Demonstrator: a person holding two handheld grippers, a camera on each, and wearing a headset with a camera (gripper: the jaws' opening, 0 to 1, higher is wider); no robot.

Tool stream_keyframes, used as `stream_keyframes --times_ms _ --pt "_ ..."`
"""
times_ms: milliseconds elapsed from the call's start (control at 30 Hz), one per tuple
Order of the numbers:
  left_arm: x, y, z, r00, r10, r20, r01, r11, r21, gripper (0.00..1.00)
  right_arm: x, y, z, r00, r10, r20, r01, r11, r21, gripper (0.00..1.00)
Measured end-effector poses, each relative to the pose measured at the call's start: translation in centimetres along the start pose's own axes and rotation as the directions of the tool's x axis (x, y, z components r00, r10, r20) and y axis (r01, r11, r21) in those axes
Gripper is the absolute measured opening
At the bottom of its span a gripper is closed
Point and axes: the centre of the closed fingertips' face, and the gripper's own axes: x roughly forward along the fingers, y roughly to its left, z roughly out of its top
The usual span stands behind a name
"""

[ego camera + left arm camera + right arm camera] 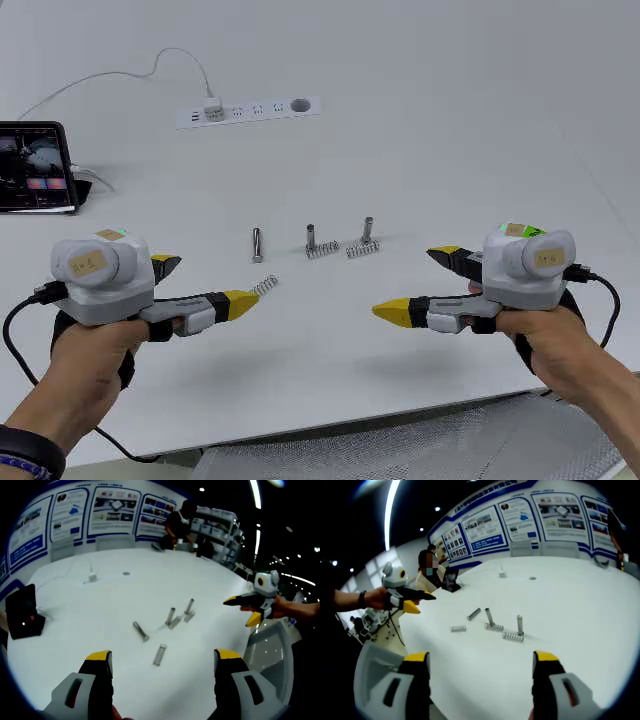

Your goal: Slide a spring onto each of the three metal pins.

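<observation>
Left gripper: You hold it low over the near counter with its fingers spread wide and nothing between them. The tips aim at the work, which looks like a ready stance for a pick.
Right gripper: Its fingers are also spread and empty. It is turned in toward the left one and is well apart from the pins, so the middle of the counter stays open to your eye.
Loose spring: It lies on its side just beyond the left gripper's yellow tip. In the left gripper view it sits straight ahead, in line with the gap between the fingers. It is the nearest piece, so it is probably your first grab.
Flat pin: It lies on its side just past the loose spring and is bare. You would likely have to hold or stand it before a spring can slide on.
Middle pin: It stands upright on its head. The middle spring lies sideways at its foot, beside it and not around it. I cannot tell whether they touch.
Right pin: It is upright too, near the middle pin. The right spring lies flat at its base in the same way, so each spring is paired with a pin.
Progress: No spring is on a pin yet, so all three are still to do.
Far counter: The tablet and power strip sit well apart from the pins.
</observation>
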Motion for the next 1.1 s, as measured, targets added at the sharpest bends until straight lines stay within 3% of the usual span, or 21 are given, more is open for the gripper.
stream_keyframes --times_ms 467,633,1100 --pt "3.0 1.3 0.6 0.9997 -0.003 -0.023 0.003 1.000 -0.014 0.84 -0.6 0.3 -0.4 0.9999 -0.006 -0.012 0.006 1.000 0.000 0.87" --pt "4.2 1.7 0.7 0.9996 -0.005 -0.027 0.004 0.999 -0.047 0.83 -0.7 0.4 -0.1 0.9999 -0.008 -0.009 0.008 1.000 -0.002 0.87" --pt "7.9 3.6 0.7 0.9982 0.026 -0.054 -0.030 0.997 -0.076 0.61 -0.7 0.8 -0.5 0.9996 -0.006 -0.028 0.006 1.000 -0.010 0.88"
